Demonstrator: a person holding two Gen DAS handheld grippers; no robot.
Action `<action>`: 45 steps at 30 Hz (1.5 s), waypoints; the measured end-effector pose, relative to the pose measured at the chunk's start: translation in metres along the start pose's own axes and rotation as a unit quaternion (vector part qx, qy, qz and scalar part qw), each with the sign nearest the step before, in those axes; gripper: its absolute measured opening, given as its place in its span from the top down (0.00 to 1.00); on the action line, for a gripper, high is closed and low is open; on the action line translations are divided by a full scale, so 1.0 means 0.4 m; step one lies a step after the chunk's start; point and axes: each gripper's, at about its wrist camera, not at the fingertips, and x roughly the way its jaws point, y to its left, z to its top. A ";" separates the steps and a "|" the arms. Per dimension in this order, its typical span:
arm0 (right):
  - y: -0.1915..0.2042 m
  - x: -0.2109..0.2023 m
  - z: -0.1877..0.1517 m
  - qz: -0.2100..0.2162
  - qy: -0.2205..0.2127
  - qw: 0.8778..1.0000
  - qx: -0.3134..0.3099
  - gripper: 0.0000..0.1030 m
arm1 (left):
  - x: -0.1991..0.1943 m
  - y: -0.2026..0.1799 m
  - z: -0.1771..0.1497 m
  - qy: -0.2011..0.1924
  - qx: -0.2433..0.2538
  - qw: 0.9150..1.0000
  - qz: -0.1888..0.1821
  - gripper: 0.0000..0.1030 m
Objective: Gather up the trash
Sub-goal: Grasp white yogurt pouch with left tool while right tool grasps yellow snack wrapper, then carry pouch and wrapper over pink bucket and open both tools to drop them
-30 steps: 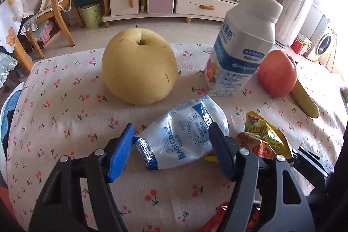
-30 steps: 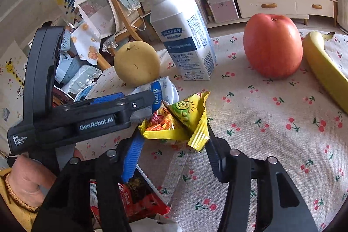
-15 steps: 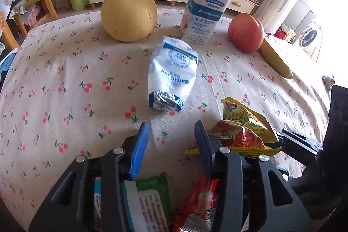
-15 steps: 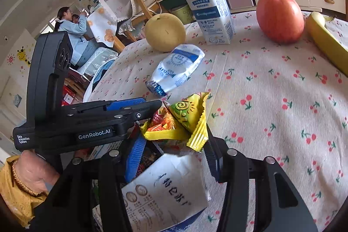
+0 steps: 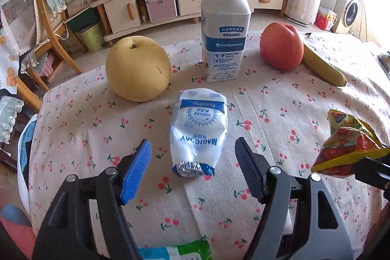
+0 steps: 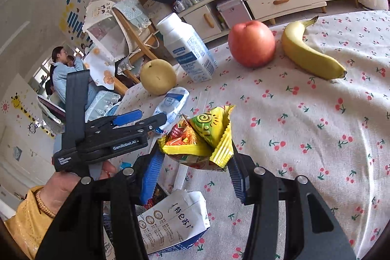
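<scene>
Counts: one pear (image 5: pixel 138 68), one milk bottle (image 5: pixel 224 28), one apple (image 5: pixel 281 49), one banana (image 5: pixel 323 67). One white pouch (image 5: pixel 198 132) lies flat just in front of the bottle, long axis toward it, torn end nearest the left gripper (image 5: pixel 192 169); jaws just reopened, spread, nothing gripped. Right gripper (image 6: pixel 192 162) clamps one yellow snack wrapper (image 6: pixel 202 135), lifted off the tablecloth (image 6: pixel 316 138).

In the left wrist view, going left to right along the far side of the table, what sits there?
Pear → milk bottle → apple → banana, partly tucked behind the apple.
</scene>
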 end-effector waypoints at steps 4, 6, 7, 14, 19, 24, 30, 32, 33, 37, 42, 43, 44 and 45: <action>0.001 0.008 0.014 -0.006 0.000 1.000 -0.010 0.50 | 0.048 -0.015 0.031 0.015 0.008 1.000 0.012 0.30; 0.007 0.015 0.018 -0.007 0.003 1.000 -0.016 0.50 | 0.069 -0.020 0.039 0.025 0.016 0.999 0.024 0.30; 0.011 0.019 0.019 -0.008 0.004 1.000 -0.019 0.50 | 0.076 -0.025 0.038 0.030 0.017 0.999 0.028 0.30; 0.031 0.028 0.017 -0.007 0.004 0.999 -0.039 0.50 | 0.073 -0.011 0.022 0.024 -0.012 0.999 0.023 0.42; 0.035 0.025 0.014 -0.010 0.005 0.999 -0.045 0.50 | 0.036 -0.002 -0.011 0.011 -0.033 0.999 0.024 0.42; 0.052 0.032 0.004 -0.008 0.012 0.998 -0.054 0.50 | -0.039 0.025 -0.044 -0.013 -0.047 0.999 0.021 0.42; 0.107 0.039 -0.020 0.008 0.023 0.996 -0.083 0.50 | -0.151 0.040 -0.132 -0.041 -0.052 0.998 0.011 0.42; 0.130 0.039 -0.031 0.012 0.024 0.995 -0.093 0.50 | -0.184 0.042 -0.176 -0.047 -0.061 0.997 0.007 0.42; 0.142 0.039 -0.037 0.014 0.025 0.995 -0.099 0.50 | -0.200 0.045 -0.200 -0.050 -0.066 0.997 0.004 0.42; 0.188 0.038 -0.064 0.013 0.027 0.992 -0.120 0.50 | -0.252 0.068 -0.285 -0.059 -0.089 0.994 -0.003 0.42; 0.230 0.034 -0.106 0.006 0.032 0.990 -0.134 0.50 | -0.311 0.109 -0.368 -0.076 -0.130 0.989 -0.012 0.42; 0.236 0.031 -0.113 0.005 0.031 0.990 -0.135 0.50 | -0.320 0.114 -0.380 -0.079 -0.132 0.988 -0.013 0.42; 0.244 0.026 -0.121 0.005 0.030 0.990 -0.136 0.50 | -0.327 0.118 -0.391 -0.082 -0.132 0.988 -0.013 0.42; 0.251 0.023 -0.128 0.005 0.030 0.990 -0.137 0.50 | -0.335 0.121 -0.398 -0.086 -0.130 0.988 -0.011 0.42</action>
